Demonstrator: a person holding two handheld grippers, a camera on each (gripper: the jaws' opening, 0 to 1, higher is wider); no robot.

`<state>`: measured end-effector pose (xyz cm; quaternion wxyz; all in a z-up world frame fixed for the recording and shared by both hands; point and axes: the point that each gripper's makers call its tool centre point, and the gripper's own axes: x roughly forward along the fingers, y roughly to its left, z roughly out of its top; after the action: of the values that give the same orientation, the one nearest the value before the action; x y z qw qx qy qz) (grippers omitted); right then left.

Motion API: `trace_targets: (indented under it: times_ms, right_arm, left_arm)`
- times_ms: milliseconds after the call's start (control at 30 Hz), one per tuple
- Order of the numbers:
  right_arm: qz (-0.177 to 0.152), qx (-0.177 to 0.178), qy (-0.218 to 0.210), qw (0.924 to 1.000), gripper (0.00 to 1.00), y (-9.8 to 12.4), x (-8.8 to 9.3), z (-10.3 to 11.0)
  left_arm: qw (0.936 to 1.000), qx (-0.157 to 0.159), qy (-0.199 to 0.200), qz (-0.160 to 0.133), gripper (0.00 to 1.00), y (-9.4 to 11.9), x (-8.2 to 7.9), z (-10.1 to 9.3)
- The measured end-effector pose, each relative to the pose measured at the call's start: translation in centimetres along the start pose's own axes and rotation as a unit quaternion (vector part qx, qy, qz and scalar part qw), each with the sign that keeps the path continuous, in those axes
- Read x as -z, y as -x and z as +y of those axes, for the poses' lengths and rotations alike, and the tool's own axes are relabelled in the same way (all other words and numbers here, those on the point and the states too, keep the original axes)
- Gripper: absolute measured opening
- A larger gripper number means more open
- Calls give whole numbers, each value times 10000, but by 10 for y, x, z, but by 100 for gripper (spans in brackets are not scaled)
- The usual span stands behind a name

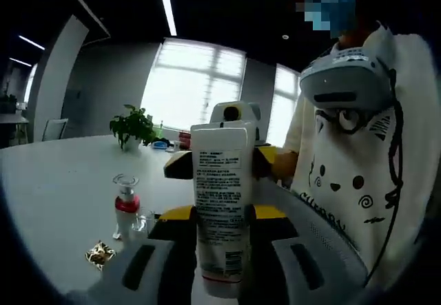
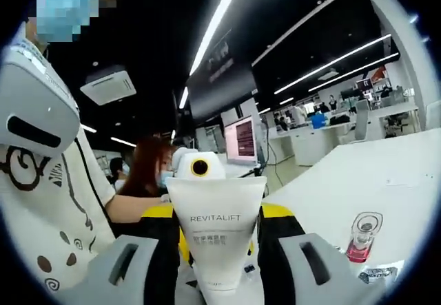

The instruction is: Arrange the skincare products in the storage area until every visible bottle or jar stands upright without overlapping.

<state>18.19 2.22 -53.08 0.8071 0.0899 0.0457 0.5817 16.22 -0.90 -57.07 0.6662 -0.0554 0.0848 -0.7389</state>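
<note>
White tube (image 1: pixel 220 215) gripped by both tongs, left (image 1: pixel 219 233) and right (image 2: pixel 219 250); pink-collared bottle (image 1: pixel 127 205) beside.

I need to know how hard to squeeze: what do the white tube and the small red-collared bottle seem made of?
White tube: probably soft plastic, smooth satin, printed, with a flat crimped end. Small bottle: clear glass or hard plastic, see-through and glinting, with a red collar; which one is unclear.

A white tabletop (image 1: pixel 62 181) runs toward tall bright windows (image 1: pixel 193 85), a potted plant (image 1: pixel 134 126) at its far end. Ceiling strip lights (image 2: pixel 217 19) glow overhead; distant desks (image 2: pixel 324 140), possibly with monitors (image 2: pixel 242 140), stand behind.
</note>
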Motion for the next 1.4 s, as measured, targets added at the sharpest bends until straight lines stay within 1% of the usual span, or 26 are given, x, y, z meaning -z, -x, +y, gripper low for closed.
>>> trace_targets:
  times_ms: [167,267,400,500,533,600,633,667,700,733,767,800,833,900,933,1067,1100,1133,1167,1200,1233,1267,1300,1333,1367,1400]
  right_arm:
    - [81,75,60,9999,40,-2,1,0]
    - [252,199,113,9994,40,-3,5,-2]
    - [379,563,249,9974,39,0,9,-12]
    - [487,972,445,9931,39,3,14,-24]
    - [504,1013,476,9924,39,2,15,-24]
    - [489,1113,485,9914,39,1,16,-25]
    - [483,1178,483,9907,39,1,17,-26]
    - [469,1234,520,9899,39,1,16,-26]
    - [527,1421,623,9865,39,3,16,-32]
    - [547,1481,704,9849,39,3,16,-34]
    - [549,1488,694,9849,40,3,16,-34]
    - [543,1566,694,9837,39,3,15,-36]
    - [508,1606,653,9835,39,3,14,-37]
    - [474,1688,608,9826,40,3,13,-38]
    - [484,1700,617,9823,40,2,13,-38]
    - [464,1780,576,9812,40,-1,13,-40]
    - [457,1792,572,9811,40,-1,13,-39]
    - [444,1811,572,9808,40,-2,12,-39]
    - [434,1819,567,9807,40,-2,11,-38]
    - [423,1829,549,9807,40,-3,11,-38]
    - [419,1844,540,9805,40,-3,10,-39]
    - [427,1860,561,9800,40,-3,10,-39]
    - [431,1867,553,9799,40,-4,10,-39]
    - [438,1878,534,9798,40,-5,10,-39]
    - [442,1869,519,9800,40,-5,10,-39]
    - [441,1858,500,9803,40,-5,10,-39]
  left_arm:
    - [10000,39,-22,17,24,-2,1,-1]
    - [9998,-45,-131,129,24,-5,4,-1]
    - [9980,-517,-160,332,24,-8,9,7]
    - [9929,-1118,-291,275,25,-11,5,18]
    - [9927,-1165,-283,145,26,-14,1,17]
    - [9904,-1335,-307,166,29,-16,0,18]
    - [9860,-1621,-319,229,30,-14,1,26]
    - [9793,-1930,-426,444,29,-11,6,33]
    - [9765,-2055,-472,454,30,-11,6,34]
    - [9734,-2229,-323,421,30,-11,6,35]
    - [9719,-2273,-404,450,30,-12,7,34]
    - [9661,-2514,-392,443,30,-10,7,38]
    - [9587,-2760,-427,543,29,-8,9,40]
    - [9520,-2934,-524,693,29,-8,11,40]
    - [9525,-2918,-464,737,30,-12,13,37]
    - [9456,-3141,-474,706,28,-11,13,38]
    - [9394,-3299,-543,762,26,-7,14,41]
    - [9378,-3320,-550,854,25,-6,16,41]
    - [9338,-3432,-583,831,24,-5,15,41]
    - [9319,-3483,-624,801,21,-5,13,41]
    - [9288,-3533,-717,866,20,-5,13,40]
    - [9209,-3668,-909,952,19,-1,12,43]
    - [9178,-3658,-1112,1074,17,-1,12,41]
    - [9129,-3775,-1097,1099,17,1,12,42]
    - [9163,-3714,-1053,1070,16,0,12,40]
    - [9166,-3715,-1034,1059,16,1,11,40]
